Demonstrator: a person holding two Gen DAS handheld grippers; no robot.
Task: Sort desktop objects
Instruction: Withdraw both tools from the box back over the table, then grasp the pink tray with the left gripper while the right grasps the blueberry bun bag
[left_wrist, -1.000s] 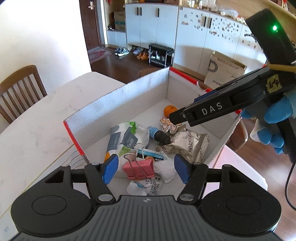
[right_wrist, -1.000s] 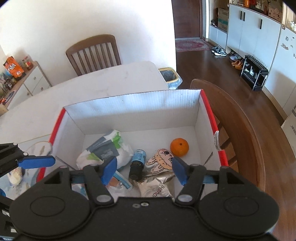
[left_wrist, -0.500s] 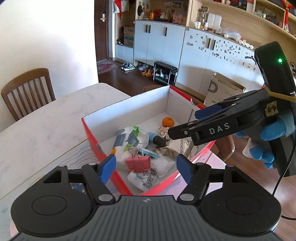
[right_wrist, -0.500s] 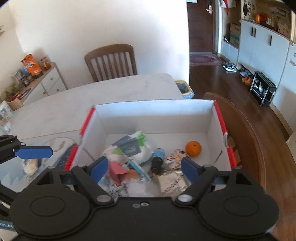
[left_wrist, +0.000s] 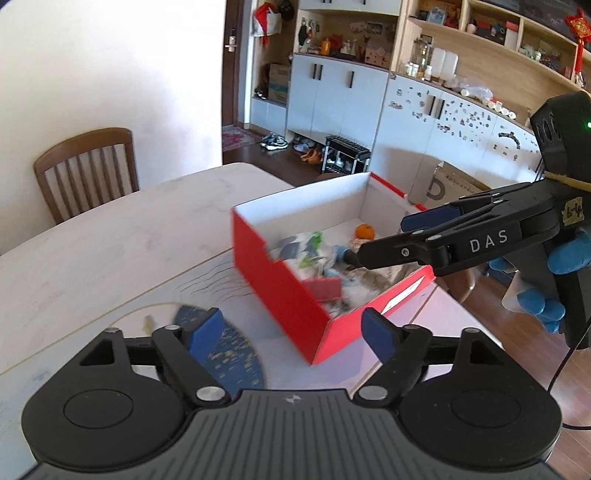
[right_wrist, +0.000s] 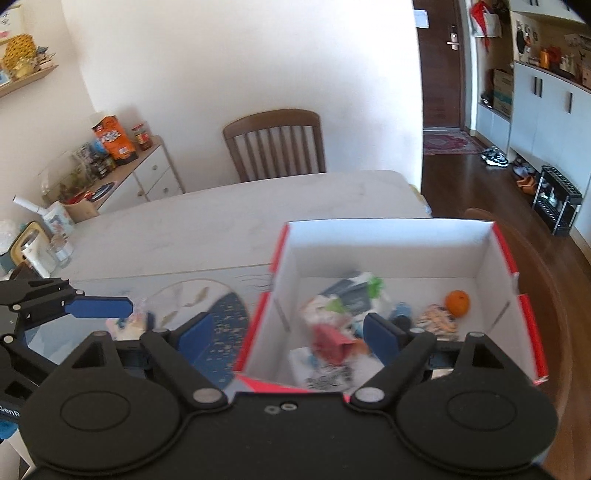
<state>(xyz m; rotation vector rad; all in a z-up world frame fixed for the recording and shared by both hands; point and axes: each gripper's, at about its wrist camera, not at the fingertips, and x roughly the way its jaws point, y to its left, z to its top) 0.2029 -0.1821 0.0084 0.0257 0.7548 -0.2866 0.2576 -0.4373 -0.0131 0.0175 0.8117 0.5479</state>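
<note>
The room around me was a bright dining space: white wall, dark wood floor, white cabinets (left_wrist: 332, 99) along the far side with open shelves above, and a wooden chair (right_wrist: 275, 146) pushed up to the far edge of the pale counter (left_wrist: 103, 236). From the right wrist view I could also see a low sideboard (right_wrist: 144, 177) crowded with packets and jars against the wall.

On the counter stood the red box (left_wrist: 284, 291) with its white inside (right_wrist: 388, 251), open at the top. The sorted things lay in it in a loose heap: a white-and-green packet (right_wrist: 354, 295), a foil snack bag (left_wrist: 384, 275), a pink binder clip (right_wrist: 332, 341), a small dark bottle with a blue cap (right_wrist: 400, 314), a cartoon-patterned piece (right_wrist: 437, 319), and an orange (right_wrist: 457, 302) off by itself near the far right corner. Much of the heap was blurred, so I could not make out the rest. Beside the box, on a printed mat, lay a dark blue speckled fan shape (left_wrist: 225, 354).

My left tool (left_wrist: 295, 330) hung above the near corner of the box, its jaws opening with nothing between the blue pads. My right tool (right_wrist: 288, 332) was above the box's near wall, jaws spread wide and empty; from the left wrist view I saw it side-on (left_wrist: 391, 240) over the box, held by a hand (left_wrist: 546, 291) in a blue glove. Neither tool touched the box or anything in it.
</note>
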